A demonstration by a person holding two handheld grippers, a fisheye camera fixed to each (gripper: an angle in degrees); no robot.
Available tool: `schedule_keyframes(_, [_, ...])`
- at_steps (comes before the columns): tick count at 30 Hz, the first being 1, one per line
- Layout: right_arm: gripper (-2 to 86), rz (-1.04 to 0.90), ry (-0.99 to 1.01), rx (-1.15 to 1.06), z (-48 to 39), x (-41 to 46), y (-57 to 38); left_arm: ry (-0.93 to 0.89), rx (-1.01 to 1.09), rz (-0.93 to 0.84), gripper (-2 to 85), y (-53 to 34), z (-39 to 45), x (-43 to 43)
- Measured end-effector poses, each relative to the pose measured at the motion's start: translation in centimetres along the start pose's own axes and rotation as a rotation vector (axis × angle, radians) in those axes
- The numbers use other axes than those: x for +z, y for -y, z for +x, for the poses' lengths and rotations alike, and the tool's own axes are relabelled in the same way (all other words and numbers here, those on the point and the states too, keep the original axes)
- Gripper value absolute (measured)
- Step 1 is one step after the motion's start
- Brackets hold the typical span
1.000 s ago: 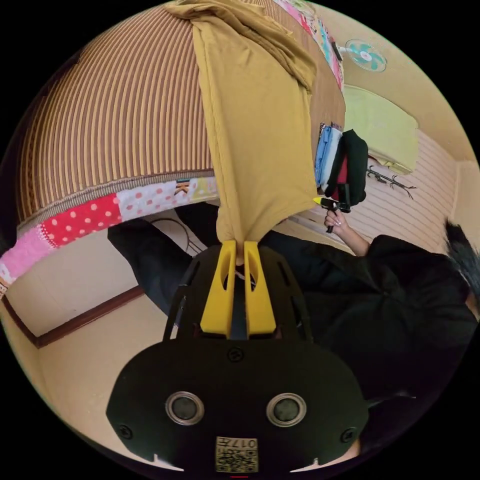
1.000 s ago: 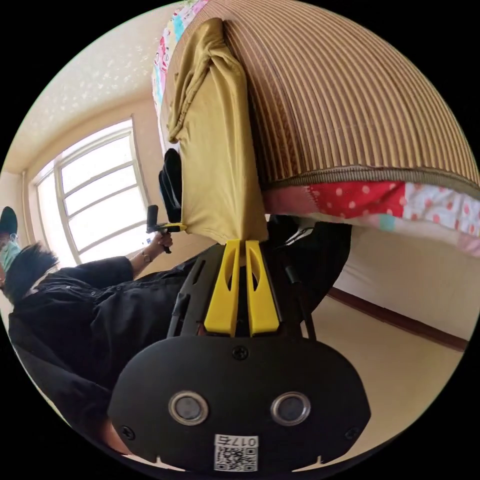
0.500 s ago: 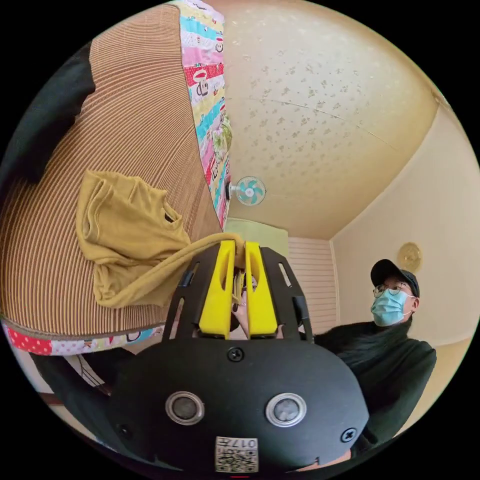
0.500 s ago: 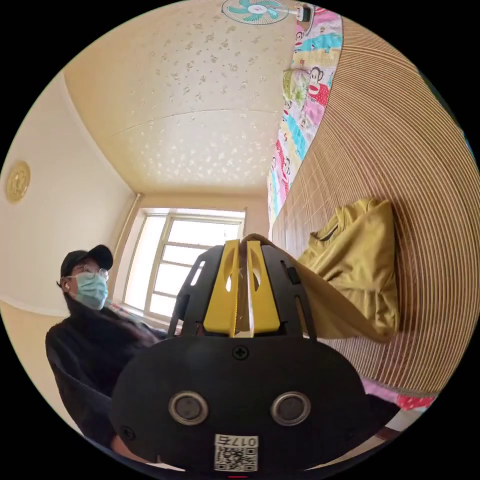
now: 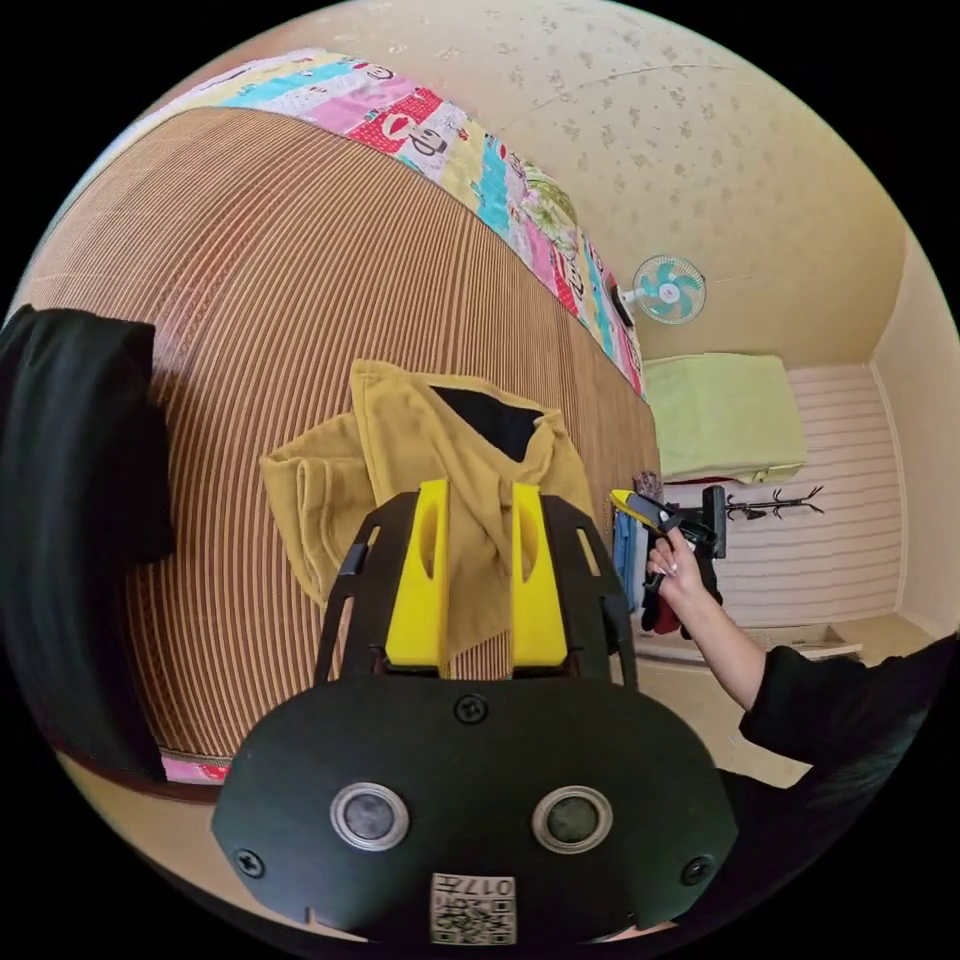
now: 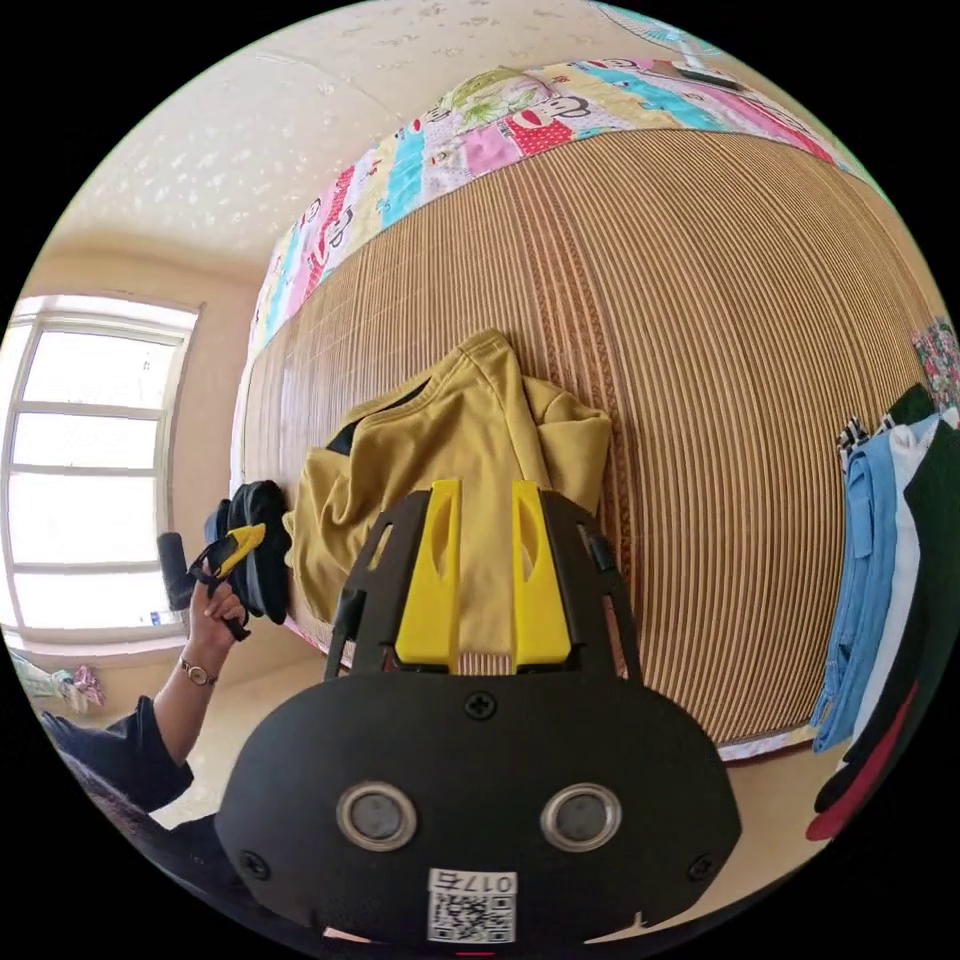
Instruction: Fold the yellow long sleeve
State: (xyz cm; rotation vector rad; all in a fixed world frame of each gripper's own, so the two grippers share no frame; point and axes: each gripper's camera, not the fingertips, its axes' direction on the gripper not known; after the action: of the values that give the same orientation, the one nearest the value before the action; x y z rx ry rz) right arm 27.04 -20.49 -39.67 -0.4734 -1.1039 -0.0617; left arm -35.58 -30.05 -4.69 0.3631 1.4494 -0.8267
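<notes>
The yellow long sleeve [image 5: 420,440] lies bunched and folded over on the striped brown mat [image 5: 300,260], its dark neck opening facing up. My left gripper [image 5: 480,490] hovers open just short of the shirt, with cloth seen behind the gap and neither jaw pressing on it. In the right gripper view the shirt [image 6: 450,430] sits on the mat [image 6: 720,330], and my right gripper [image 6: 485,490] is open beside its near edge. Each view also catches the other gripper in a hand: the right gripper [image 5: 640,505] and the left gripper [image 6: 235,548].
A black garment [image 5: 70,500] lies on the mat at the left. Folded clothes [image 6: 880,560] are stacked at the mat's right end. A patchwork quilt border [image 5: 520,190] rims the mat's far side. A wall fan [image 5: 668,290] and a window [image 6: 80,480] are beyond.
Both grippers held the shirt's hem shut, swung it up over the mat, then let go. The shirt now lies folded on the mat and both jaws stand apart.
</notes>
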Motion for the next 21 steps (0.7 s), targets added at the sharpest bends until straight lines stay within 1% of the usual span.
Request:
schedule_keyframes(2, [8.5,-0.004,-0.035,-0.058,-1.2,1.9,1.5,0.075,0.062,-0.007,9.9,2.7,0.4,1.6])
schedule_keyframes(6, [9.3,-0.031,-0.107,-0.154,-1.8,8.6,6.4,0.157,0.171,-0.017,9.9,6.9,0.6,4.8])
schedule_keyframes(8, [8.7,-0.054,-0.152,-0.183,-1.1,12.5,7.8,0.224,0.206,-0.091,9.5,8.7,-0.3,8.7])
schedule_keyframes(10, [6.1,-0.119,-0.248,-0.204,0.7,18.1,7.9,0.294,0.196,-0.159,7.3,8.8,-1.7,11.8])
schedule_keyframes(11, [5.4,-0.09,-0.247,-0.214,1.1,18.4,7.3,0.287,0.208,-0.083,6.4,8.0,-2.1,11.7])
schedule_keyframes(12, [4.4,0.025,-0.233,-0.174,1.9,17.4,5.9,0.267,0.203,-0.048,6.0,7.5,-2.3,11.3])
schedule_keyframes(13, [3.7,0.128,-0.208,-0.111,2.7,15.8,4.2,0.225,0.167,0.0,4.0,6.7,-2.9,10.5])
schedule_keyframes(14, [3.5,0.177,-0.185,-0.089,3.1,14.7,3.3,0.151,0.148,0.07,2.7,5.8,-3.4,9.0])
schedule_keyframes(15, [3.2,0.276,-0.146,-0.057,3.8,12.4,1.7,0.111,0.143,0.11,2.4,5.3,-3.6,8.2])
schedule_keyframes(16, [3.0,0.337,-0.14,-0.032,4.5,10.9,0.7,0.052,0.122,0.178,1.9,4.6,-4.1,6.5])
schedule_keyframes(18, [2.8,0.334,-0.173,-0.002,6.2,10.5,1.2,0.018,0.088,0.241,1.7,4.5,-5.0,4.8])
schedule_keyframes(19, [2.8,0.295,-0.185,0.007,7.7,11.8,2.3,0.001,0.073,0.238,1.7,5.2,-5.9,4.6])
schedule_keyframes(20, [2.8,0.268,-0.186,0.015,8.5,12.8,2.9,0.009,0.06,0.197,2.2,6.2,-7.1,5.5])
schedule_keyframes(21, [2.9,0.193,-0.184,0.036,10.1,15.1,4.0,0.026,0.047,0.168,2.5,6.7,-7.7,6.2])
